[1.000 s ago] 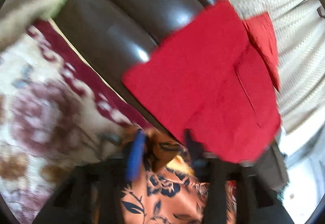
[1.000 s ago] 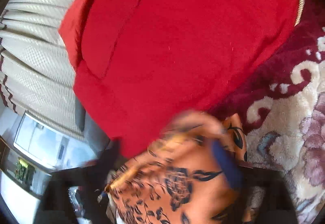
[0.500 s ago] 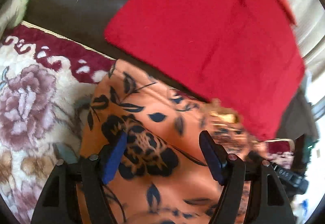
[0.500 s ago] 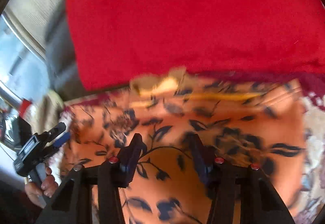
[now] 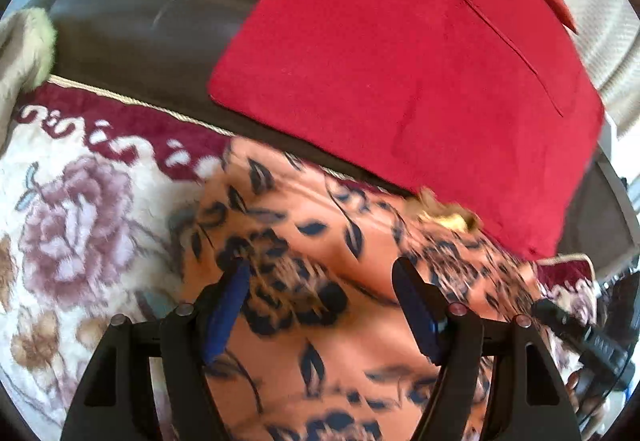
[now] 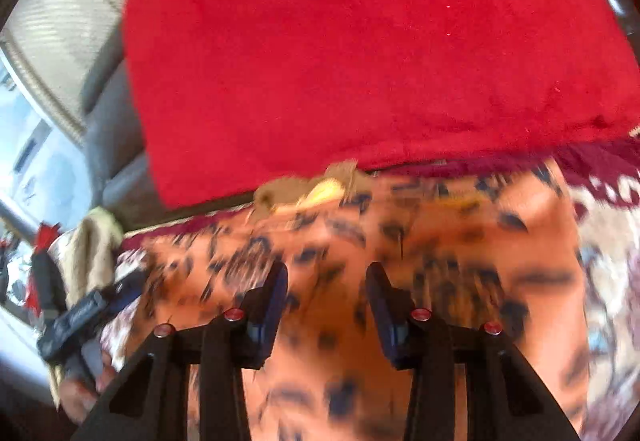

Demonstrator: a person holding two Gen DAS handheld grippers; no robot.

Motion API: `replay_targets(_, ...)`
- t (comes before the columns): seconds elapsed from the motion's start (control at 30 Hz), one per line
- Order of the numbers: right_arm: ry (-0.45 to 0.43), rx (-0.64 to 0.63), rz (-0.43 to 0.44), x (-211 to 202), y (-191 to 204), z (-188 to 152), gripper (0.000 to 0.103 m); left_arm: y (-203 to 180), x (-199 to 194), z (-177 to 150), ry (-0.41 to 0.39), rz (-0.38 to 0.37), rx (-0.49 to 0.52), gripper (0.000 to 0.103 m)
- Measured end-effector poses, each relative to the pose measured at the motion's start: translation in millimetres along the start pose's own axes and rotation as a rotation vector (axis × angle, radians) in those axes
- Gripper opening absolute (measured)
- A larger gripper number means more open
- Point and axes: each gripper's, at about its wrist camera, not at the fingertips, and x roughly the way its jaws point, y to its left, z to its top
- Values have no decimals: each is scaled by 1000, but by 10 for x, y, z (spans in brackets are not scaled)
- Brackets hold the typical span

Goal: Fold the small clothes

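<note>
An orange garment with dark blue floral print [image 5: 320, 241] lies flat on a floral blanket [image 5: 72, 225], also in the right wrist view [image 6: 440, 233]. Its top edge shows a tan and yellow collar part [image 5: 444, 215] next to a red cushion [image 5: 400, 53]. My left gripper [image 5: 320, 281] is open above the garment, holding nothing. My right gripper [image 6: 326, 283] is open above the garment, holding nothing. The right view is blurred.
The red cushion [image 6: 360, 61] leans on a dark brown leather sofa back [image 5: 152, 25]. A beige cloth [image 5: 24, 49] sits at the far left. The other gripper's handle shows at the right edge [image 5: 592, 341] and in the right wrist view [image 6: 76, 317].
Both grippers let go of the orange garment, which they held up a second ago. It now lies spread on the blanket, and both grippers have opened above it.
</note>
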Motion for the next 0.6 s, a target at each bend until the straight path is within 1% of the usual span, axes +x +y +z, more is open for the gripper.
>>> replay_targets(0.03,3,5,22,-102,-12,-119,49,8,-4,-52,16,18,2,74)
replay_targets(0.07,5,9,27,-158,-29,-201,52,31,23,-106,37,58,9,74)
replay_targets(0.1,5,15,17,-192,-46,-316,53,42,57,-170,68,108,21,74)
replay_targets(0.13,10,14,-4,-220,-89,-426,53,89,131,-254,108,181,50,74)
replay_targets(0.2,40,5,-39,-179,-169,-630,53,76,87,-332,95,186,93,74)
replay_targets(0.27,9,3,-38,-275,-219,-735,53,46,-26,-391,91,237,124,74)
replay_targets(0.33,15,13,-52,-361,-207,-773,53,118,-73,-468,113,276,111,74)
replay_targets(0.37,15,33,-42,-432,-216,-799,53,216,-130,-540,125,248,64,74)
replay_targets(0.43,4,54,-4,-536,-220,-846,53,343,-334,-667,103,143,-31,74)
replay_targets(0.5,-19,74,68,-701,-229,-904,54,310,-559,-784,48,64,-40,74)
replay_targets(0.53,-29,95,100,-783,-253,-939,56,295,-624,-837,34,37,-48,74)
replay_targets(0.6,-60,167,168,-915,-371,-1018,69,307,-705,-980,36,-33,-99,78)
